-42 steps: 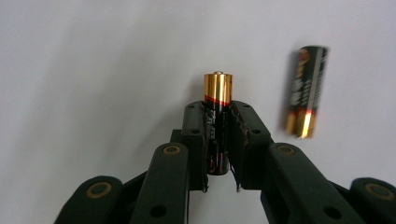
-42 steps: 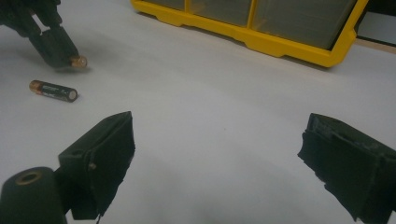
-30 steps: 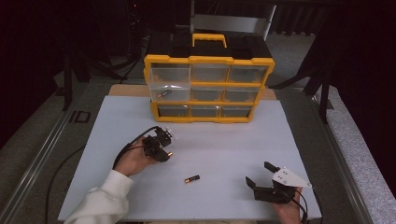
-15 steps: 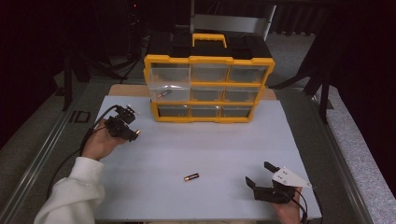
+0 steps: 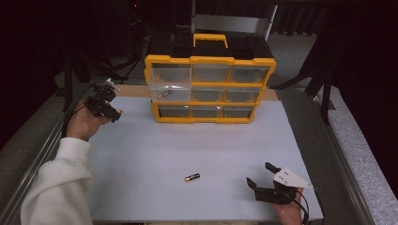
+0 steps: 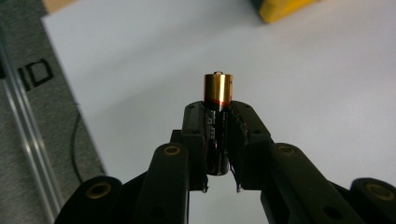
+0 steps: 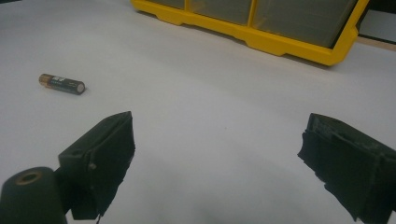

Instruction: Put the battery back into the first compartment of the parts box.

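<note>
A person sat at a table covered by a white mat (image 5: 197, 140), holding a two-jaw gripper in each hand. The left gripper (image 5: 111, 114) was raised near the far left edge of the mat, just left of a yellow and black drawer organiser (image 5: 210, 89) that stood at the far side of the mat. Its jaws were closed around an AA battery (image 6: 216, 121), gripping the black body so that the gold-coloured end stuck out beyond the jaw tips. The left sleeve (image 5: 56, 187), white, came in from the bottom left corner of the high view. The right gripper (image 5: 263, 178) rested low near the front right corner of the mat, its jaws spread wide apart and holding nothing, with a grey three-cornered plate on top. A second AA battery (image 5: 192, 177) lay on its side on the mat, well apart from the organiser and to the left of the right gripper. The organiser had clear drawers in three rows of three and a yellow handle (image 5: 210, 39) on top. The left drawer of the middle row (image 5: 170, 94) held a small object that looked like another battery, though it was too small to be sure.
</note>
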A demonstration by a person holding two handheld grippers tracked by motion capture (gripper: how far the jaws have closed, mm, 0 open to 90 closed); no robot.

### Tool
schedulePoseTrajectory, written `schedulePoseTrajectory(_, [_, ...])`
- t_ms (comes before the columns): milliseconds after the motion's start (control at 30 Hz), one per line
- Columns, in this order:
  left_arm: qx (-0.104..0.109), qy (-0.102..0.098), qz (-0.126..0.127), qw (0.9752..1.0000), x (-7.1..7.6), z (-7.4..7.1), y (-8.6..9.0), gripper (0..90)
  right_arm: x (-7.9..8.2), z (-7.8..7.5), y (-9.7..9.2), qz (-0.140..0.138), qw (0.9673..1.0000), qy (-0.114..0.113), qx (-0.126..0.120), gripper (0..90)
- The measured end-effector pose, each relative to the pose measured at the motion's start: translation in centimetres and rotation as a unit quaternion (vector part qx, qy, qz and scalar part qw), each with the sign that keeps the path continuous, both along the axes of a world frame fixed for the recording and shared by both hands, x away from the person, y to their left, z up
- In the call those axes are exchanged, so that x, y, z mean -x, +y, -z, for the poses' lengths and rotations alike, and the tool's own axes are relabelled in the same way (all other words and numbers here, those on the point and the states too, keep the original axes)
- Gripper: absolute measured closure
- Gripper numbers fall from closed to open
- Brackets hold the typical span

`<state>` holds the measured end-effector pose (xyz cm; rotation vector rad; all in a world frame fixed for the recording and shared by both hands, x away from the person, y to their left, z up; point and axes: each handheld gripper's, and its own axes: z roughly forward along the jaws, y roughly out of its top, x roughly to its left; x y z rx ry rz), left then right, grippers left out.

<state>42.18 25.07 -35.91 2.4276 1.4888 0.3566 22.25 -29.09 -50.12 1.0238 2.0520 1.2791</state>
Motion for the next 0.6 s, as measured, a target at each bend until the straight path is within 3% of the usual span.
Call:
schedulePoseTrajectory(67, [-0.003, 0.000, 0.000, 1.0000, -0.2, -0.5, 0.2, 77.7, 0.0, 0.0, 0.0, 0.000, 1.0000, 0.000, -0.001, 9.3])
schedulePoseTrajectory(133, [0.001, -0.004, -0.009, 1.0000, -0.7, -2.0, 0.7, 77.7, 0.0, 0.0, 0.0, 0.000, 1.0000, 0.000, 0.000, 9.3])
schedulePoseTrajectory(333, [0.002, -0.010, -0.016, 0.9998, -1.2, -4.5, 1.0, 77.7, 0.0, 0.0, 0.0, -0.001, 1.0000, 0.000, -0.001, 9.3])
schedulePoseTrajectory(500, [-0.005, -0.018, 0.002, 0.9998, -1.6, -7.4, 0.5, 77.7, 0.0, 0.0, 0.0, 0.000, 1.0000, 0.000, -0.002, 9.3])
schedulePoseTrajectory(567, [-0.005, -0.018, 0.002, 0.9998, -1.6, -7.4, 0.5, 77.7, 0.0, 0.0, 0.0, 0.000, 1.0000, 0.000, -0.002, 9.3])
schedulePoseTrajectory(600, [-0.001, -0.024, 0.019, 0.9995, -1.6, -8.9, -0.1, 77.7, 0.0, 0.0, 0.0, 0.000, 1.0000, 0.001, -0.002, 9.3])
